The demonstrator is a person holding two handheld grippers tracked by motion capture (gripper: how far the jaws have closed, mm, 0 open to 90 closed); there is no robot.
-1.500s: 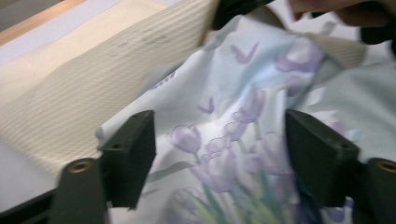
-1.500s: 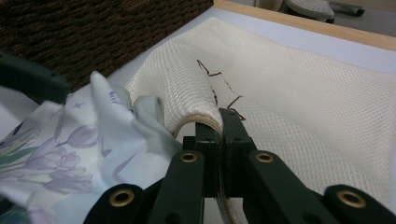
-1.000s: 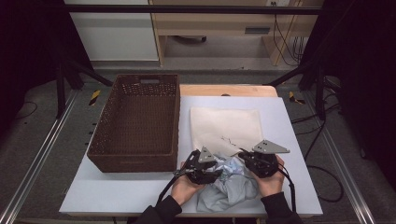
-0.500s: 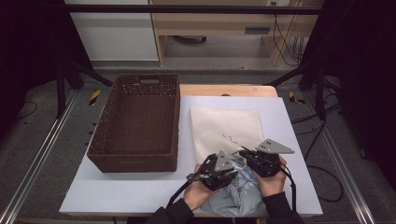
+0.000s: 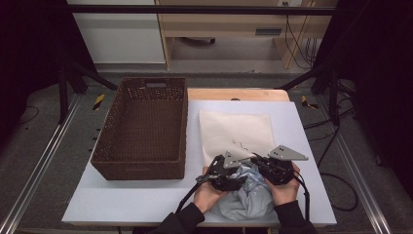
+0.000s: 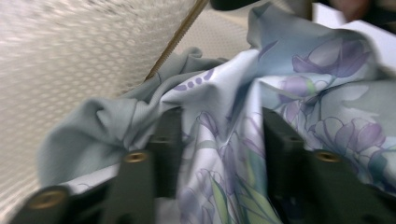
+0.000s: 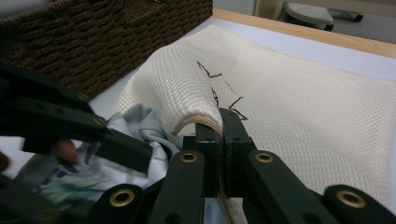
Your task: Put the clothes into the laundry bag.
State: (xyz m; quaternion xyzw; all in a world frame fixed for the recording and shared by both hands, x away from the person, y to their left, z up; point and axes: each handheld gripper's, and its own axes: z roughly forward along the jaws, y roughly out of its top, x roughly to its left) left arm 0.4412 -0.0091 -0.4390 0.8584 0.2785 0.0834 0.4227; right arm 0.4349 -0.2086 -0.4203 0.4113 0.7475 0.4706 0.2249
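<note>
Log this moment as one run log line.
right gripper: shut on mesh bag rim, lifted | left gripper: jaws just opening, floral cloth between them | basket: left of bag

Floral cloth's [image 5: 246, 202] near edge behind sleeves [image 5: 292, 217].

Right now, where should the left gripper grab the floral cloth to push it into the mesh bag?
Probably the raised fold of the floral cloth between the left gripper jaws, which have just opened around it. Come from the near side, toward the mesh bag mouth, whose edge the right gripper holds lifted.
</note>
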